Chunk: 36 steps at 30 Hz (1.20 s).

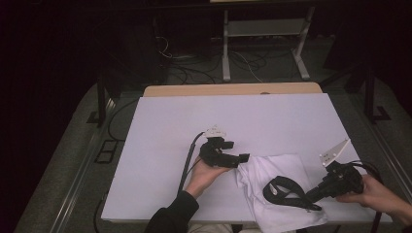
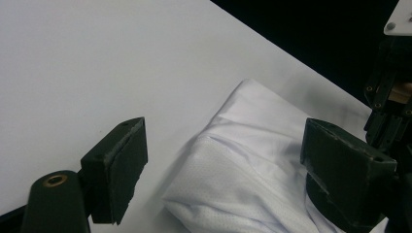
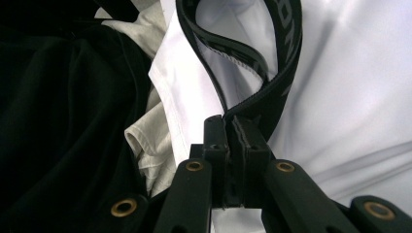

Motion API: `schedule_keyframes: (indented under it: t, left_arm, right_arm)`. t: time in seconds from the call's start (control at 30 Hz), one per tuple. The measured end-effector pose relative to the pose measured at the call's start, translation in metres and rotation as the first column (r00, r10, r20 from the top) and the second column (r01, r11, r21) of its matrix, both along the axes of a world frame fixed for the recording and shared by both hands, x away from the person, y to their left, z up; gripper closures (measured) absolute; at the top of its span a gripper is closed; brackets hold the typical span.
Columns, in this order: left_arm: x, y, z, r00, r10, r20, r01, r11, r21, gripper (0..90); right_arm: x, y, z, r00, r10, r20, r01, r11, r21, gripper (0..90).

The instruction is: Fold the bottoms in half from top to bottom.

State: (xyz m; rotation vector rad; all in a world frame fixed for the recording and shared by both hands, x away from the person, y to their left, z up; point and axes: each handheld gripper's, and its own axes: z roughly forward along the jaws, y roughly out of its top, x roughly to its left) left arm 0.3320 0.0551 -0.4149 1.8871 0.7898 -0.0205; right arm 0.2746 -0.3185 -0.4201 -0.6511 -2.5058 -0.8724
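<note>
From the high view, a white garment (image 1: pixel 279 191) lies crumpled at the near edge of the white table (image 1: pixel 194 126), at about five o'clock from the table's middle. A black elastic band (image 1: pixel 284 190), looped, rests on top of it. The right gripper (image 1: pixel 313 196) comes in from three o'clock, held low in the person's right hand (image 1: pixel 369 191), and its tips meet the band's near end. The left gripper (image 1: pixel 243 158) sits at the garment's ten o'clock corner, cradled in the left hand (image 1: pixel 206 175), its tip at the cloth's edge.

In the left gripper view, the left gripper (image 2: pixel 221 167) has its jaws spread wide, nothing between them but air, with the garment's folded edge (image 2: pixel 243 184) lying below and ahead of the gap. It holds nothing.

In the right gripper view, the right gripper (image 3: pixel 232 133) has its jaws pressed together on the black band (image 3: pixel 272 82), which rises from the pinch toward twelve o'clock and curls into a loop over the white cloth (image 3: pixel 350 97). Dark fabric (image 3: pixel 53 121) lies at nine o'clock.

The risk, as I judge it: the pinch takes only a narrow bit of the band, so a sharp pull could let the elastic slip free and snap back. Whether cloth is caught in the same pinch I cannot tell; if so, lifting would drag the garment along. The open left gripper, if it closes where it is, may bunch the fold rather than pin it flat.
</note>
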Motion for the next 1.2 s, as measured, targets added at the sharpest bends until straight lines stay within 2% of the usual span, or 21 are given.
schedule_keyframes:
  t: [0.33, 0.6, 0.73, 0.87, 0.97, 1.03, 1.2]
  left_arm:
    - [0.0, 0.0, 0.0, 1.0, -0.003, 0.001, 0.003, 1.0, -0.001, 16.2]
    - [0.001, 0.001, 0.0, 1.0, 0.001, 0.003, -0.001, 1.0, -0.001, 16.2]
    - [0.001, 0.001, 0.0, 1.0, 0.001, 0.002, -0.001, 1.0, -0.002, 16.2]
    - [0.001, 0.0, -0.001, 1.0, -0.001, 0.002, 0.001, 1.0, -0.005, 16.2]
    - [0.001, -0.001, -0.001, 1.0, -0.006, 0.002, 0.006, 1.0, -0.003, 16.2]
    - [0.001, -0.001, -0.002, 1.0, -0.007, 0.002, 0.007, 1.0, -0.002, 16.2]
    - [0.001, 0.001, -0.001, 1.0, -0.001, 0.003, 0.001, 1.0, -0.007, 16.2]
  right_arm:
    - [-0.009, -0.006, -0.006, 1.0, -0.003, -0.002, 0.003, 1.0, 0.004, 81.7]
    - [-0.005, -0.018, 0.009, 0.9981, -0.055, 0.029, 0.053, 0.9972, 0.053, 77.2]
    - [0.002, -0.021, 0.019, 0.9939, -0.096, 0.054, 0.092, 0.9926, 0.08, 76.4]
    - [0.017, -0.017, 0.024, 0.9854, -0.153, 0.074, 0.145, 0.984, 0.103, 82.7]
    - [0.03, -0.01, 0.021, 0.9787, -0.186, 0.086, 0.177, 0.9787, 0.103, 87.6]
    - [0.037, -0.004, 0.018, 0.9777, -0.193, 0.083, 0.184, 0.9778, 0.1, 88.2]
    - [0.051, 0.016, 0.01, 0.9823, -0.164, 0.091, 0.158, 0.9849, 0.071, 88.4]
